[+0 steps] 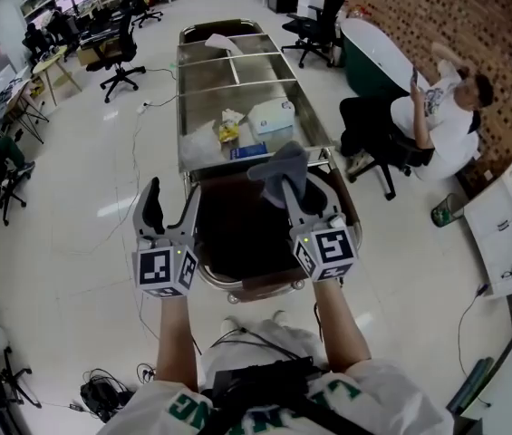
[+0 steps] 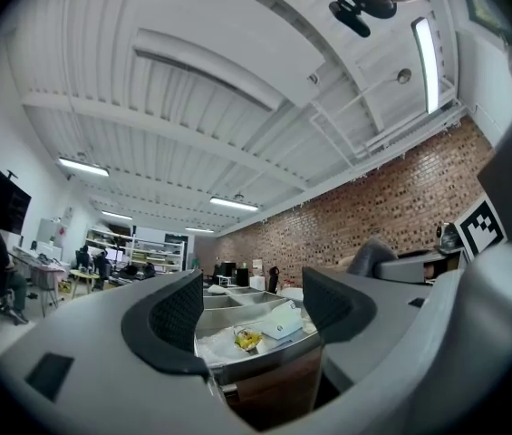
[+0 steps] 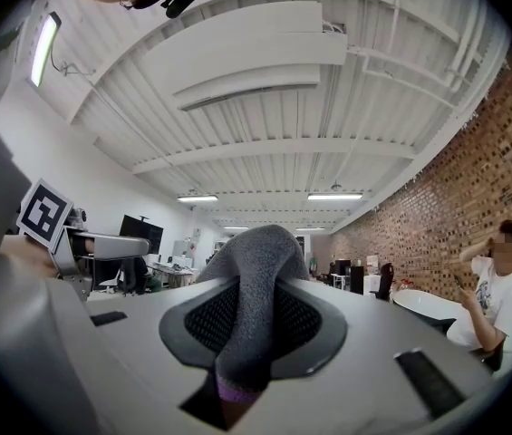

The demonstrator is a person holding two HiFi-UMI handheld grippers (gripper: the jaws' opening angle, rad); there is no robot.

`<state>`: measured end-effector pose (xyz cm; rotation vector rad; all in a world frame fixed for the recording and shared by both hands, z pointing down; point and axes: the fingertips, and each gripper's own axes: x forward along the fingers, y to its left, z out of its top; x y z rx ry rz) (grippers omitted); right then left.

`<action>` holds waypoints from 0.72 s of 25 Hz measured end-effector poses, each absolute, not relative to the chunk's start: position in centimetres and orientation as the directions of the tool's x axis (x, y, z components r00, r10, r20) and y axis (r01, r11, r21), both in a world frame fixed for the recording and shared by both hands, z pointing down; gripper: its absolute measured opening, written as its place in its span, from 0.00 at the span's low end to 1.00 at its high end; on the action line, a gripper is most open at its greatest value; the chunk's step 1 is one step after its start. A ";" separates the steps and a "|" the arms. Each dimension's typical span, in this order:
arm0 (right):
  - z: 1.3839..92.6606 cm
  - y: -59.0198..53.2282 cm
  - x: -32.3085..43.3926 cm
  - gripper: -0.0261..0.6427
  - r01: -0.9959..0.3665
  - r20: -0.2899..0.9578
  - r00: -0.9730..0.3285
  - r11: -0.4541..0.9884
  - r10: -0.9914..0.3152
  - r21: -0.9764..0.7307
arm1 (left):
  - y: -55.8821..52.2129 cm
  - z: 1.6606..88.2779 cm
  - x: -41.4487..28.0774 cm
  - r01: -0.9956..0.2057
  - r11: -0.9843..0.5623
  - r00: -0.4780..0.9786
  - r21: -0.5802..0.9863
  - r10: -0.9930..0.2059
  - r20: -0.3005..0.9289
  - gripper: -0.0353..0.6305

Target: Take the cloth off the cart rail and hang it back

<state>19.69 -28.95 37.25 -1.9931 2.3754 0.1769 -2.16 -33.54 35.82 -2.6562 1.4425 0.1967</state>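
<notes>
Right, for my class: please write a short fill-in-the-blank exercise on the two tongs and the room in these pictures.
1. The cloth clamped in the right tongs is mostly ____ in colour.
2. The left tongs stand ____, gripping nothing.
3. The wall behind the seated person is built of ____.

Missing words: grey; open; brick.
</notes>
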 end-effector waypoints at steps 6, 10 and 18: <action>37.1 -30.2 17.3 0.20 -0.965 -0.086 -0.256 0.248 -0.963 0.090 | -33.8 35.5 -4.7 -0.862 -0.506 0.498 -0.001 -0.848 -0.183 0.56; 37.0 -31.0 15.0 0.20 -0.948 -0.075 -0.311 0.304 -0.947 0.097 | -33.6 35.5 -6.6 -0.880 -0.476 0.468 0.000 -0.865 -0.180 0.56; 39.2 -32.6 8.2 0.20 -0.863 0.049 -0.494 0.497 -0.868 0.091 | -32.6 35.6 -10.7 -0.918 -0.397 0.390 0.008 -0.905 -0.171 0.56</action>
